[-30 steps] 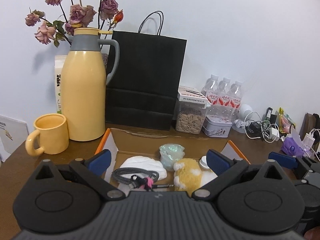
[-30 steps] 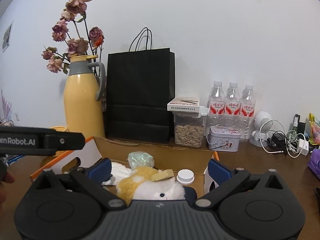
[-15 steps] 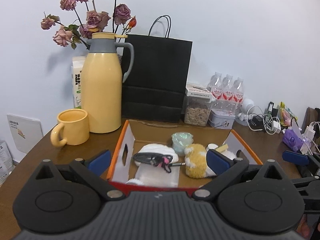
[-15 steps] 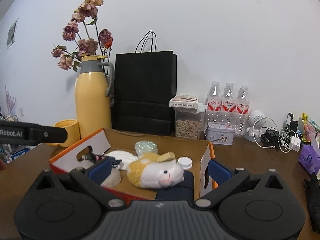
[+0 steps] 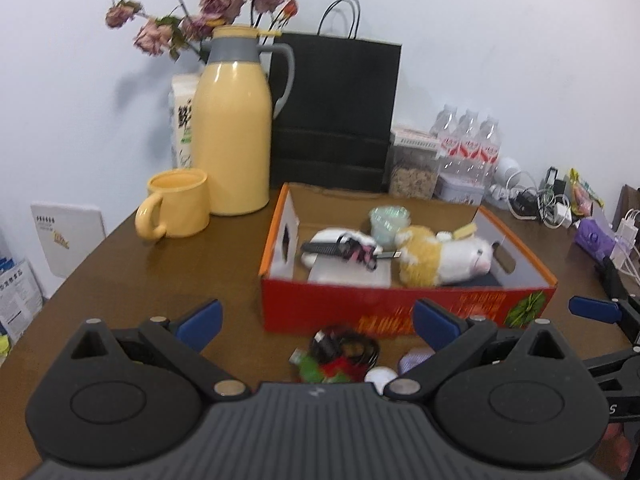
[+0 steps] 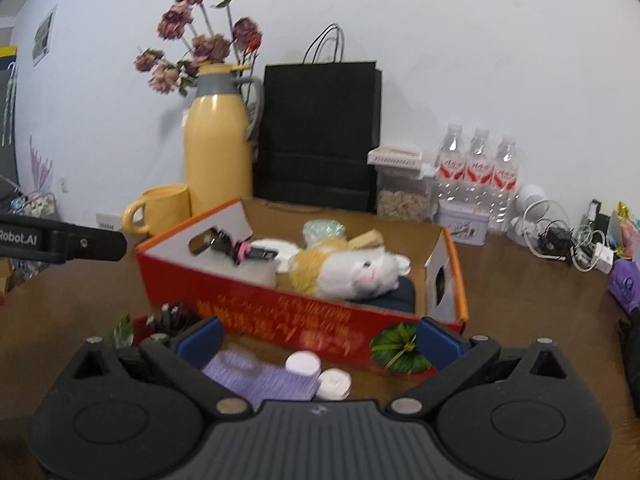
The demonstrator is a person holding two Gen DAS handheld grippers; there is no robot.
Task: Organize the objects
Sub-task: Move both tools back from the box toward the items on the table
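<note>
A red and orange cardboard box [image 5: 400, 304] [image 6: 280, 300] sits on the brown table. It holds a yellow and white plush toy [image 5: 440, 256] [image 6: 348, 272], a coiled black cable with a pink tie [image 5: 344, 248], a white pouch and a green-lidded cup [image 5: 388, 220]. My left gripper [image 5: 316, 324] is open and empty, in front of the box. My right gripper [image 6: 320, 336] is open and empty at the box's front right. Loose on the table before the box lie a black cable bundle with red and green ties [image 5: 340, 352], a purple packet [image 6: 256, 376] and two white caps [image 6: 320, 372].
A yellow thermos [image 5: 236, 132], a yellow mug [image 5: 176, 204], a black paper bag [image 5: 336, 112], dried flowers, a seed jar [image 5: 412, 168], three water bottles [image 5: 468, 148], a tin and tangled chargers [image 5: 540, 200] stand behind the box along the wall.
Both grippers have pulled back and up from over the box. The box's front wall and the loose items in front of it have come into view.
</note>
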